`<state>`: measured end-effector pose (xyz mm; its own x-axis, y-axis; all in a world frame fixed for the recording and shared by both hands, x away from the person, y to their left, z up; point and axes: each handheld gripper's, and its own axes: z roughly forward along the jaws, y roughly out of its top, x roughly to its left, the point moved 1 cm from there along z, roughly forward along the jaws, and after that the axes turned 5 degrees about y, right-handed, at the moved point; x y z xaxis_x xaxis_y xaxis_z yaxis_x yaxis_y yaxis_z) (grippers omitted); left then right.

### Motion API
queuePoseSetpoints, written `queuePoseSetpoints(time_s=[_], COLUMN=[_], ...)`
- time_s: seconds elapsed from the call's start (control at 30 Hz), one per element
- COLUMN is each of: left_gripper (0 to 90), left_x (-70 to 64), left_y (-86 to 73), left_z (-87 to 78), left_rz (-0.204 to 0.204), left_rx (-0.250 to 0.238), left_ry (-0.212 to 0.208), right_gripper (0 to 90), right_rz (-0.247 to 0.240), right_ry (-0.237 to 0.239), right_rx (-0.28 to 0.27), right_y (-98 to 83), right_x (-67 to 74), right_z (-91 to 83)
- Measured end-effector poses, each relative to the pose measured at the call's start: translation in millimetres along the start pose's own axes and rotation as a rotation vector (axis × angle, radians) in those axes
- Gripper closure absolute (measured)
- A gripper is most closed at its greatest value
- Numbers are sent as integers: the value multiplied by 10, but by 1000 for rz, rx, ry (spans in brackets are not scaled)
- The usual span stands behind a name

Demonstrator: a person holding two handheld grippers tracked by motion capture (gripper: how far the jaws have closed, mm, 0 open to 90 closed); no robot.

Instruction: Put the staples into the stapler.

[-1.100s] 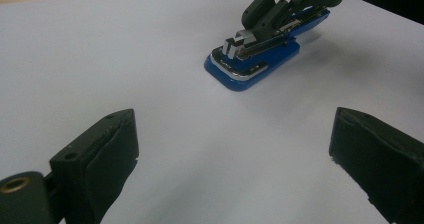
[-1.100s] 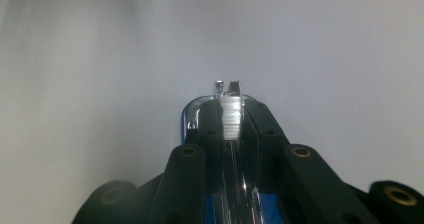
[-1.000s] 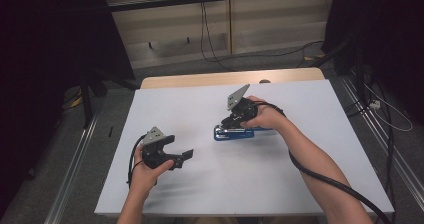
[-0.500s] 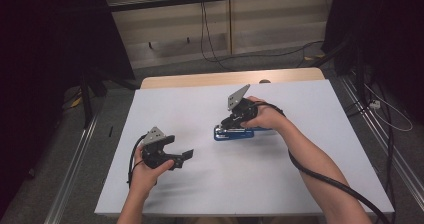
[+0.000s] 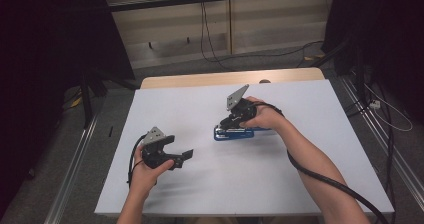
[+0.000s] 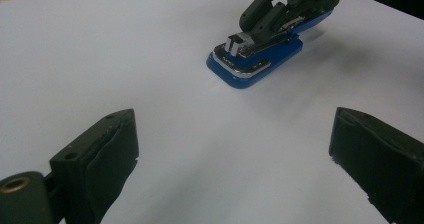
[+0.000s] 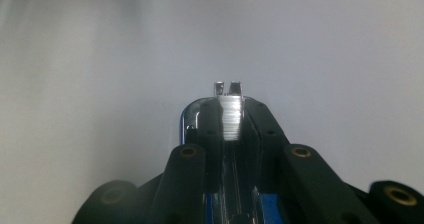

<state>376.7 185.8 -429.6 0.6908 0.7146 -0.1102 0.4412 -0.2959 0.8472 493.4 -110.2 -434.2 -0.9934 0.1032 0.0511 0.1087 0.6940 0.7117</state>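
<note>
Blue stapler lies flat on the white counter, roughly mid-counter, a bit toward the far edge and right of centre. Right hand-held gripper is clamped on it: in the right gripper view the two black jaws pinch the stapler's silver metal arm from both sides, chrome nose poking out past the tips. In the left gripper view the stapler sits with its blue base on the sheet and its top arm raised, the right hand-held gripper on that arm.

Left hand-held gripper is near the counter's near-left area, well apart from the stapler, jaws spread wide with nothing between them, just bare white surface.

Room: wide bare stretch between the two grippers, and more open surface right of the stapler out to the right edge. Near edge is close behind the left hand. Wooden strip shows along the far edge.
</note>
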Motion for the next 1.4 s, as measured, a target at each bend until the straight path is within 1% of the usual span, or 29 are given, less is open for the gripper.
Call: queuePoseSetpoints(time_s=[0.37, 0.57, 0.63, 0.73, 0.83, 0.97, 1.0, 1.07, 1.13, 1.2, 1.23, 1.37, 1.4], left_gripper=[57, 57, 57, 57, 58, 57, 57, 58, 57, 57, 57, 57, 58], left_x=[0, 3, 5, 1, 1, 4, 5, 7, 10, 10, 10, 2, -3], left_y=[-1, -1, -1, 0, 0, 2, 2, 2, 2, 4, 5, 9, 11], left_z=[4, 6, 8, 5, 5, 1, 0, 2, 7, 12, 16, 47, 56], left_rz=[3, 4, 8, 3, 3, 0, 0, -1, -2, -2, -2, -2, -2], left_rx=[4, 6, 6, 6, 6, 0, 0, 0, 1, 1, 0, -1, 0], left_ry=[-1, -1, 1, 0, 1, 0, 0, 0, 1, 0, 0, -6, -7], right_gripper=[794, 790, 781, 752, 720, 642, 602, 557, 498, 453, 416, 342, 318], right_rz=[-8, 4, 5, 2, 4, 15, 25, 35, 62, 65, 68, 95, 112], right_ry=[11, 17, 16, 16, 7, -6, -16, -27, -42, -63, -76, -134, -155], right_rx=[0, 3, 2, -3, 2, -18, -28, -49, -79, -92, -97, -110, -113], right_y=[9, 18, 20, 25, 32, 28, 26, 23, 24, 25, 22, -19, -48], right_x=[-18, -27, -28, -22, -13, -8, -2, 11, 32, 66, 85, 173, 202], right_z=[10, 14, 18, 28, 36, 9, -11, -54, -113, -176, -205, -318, -356])
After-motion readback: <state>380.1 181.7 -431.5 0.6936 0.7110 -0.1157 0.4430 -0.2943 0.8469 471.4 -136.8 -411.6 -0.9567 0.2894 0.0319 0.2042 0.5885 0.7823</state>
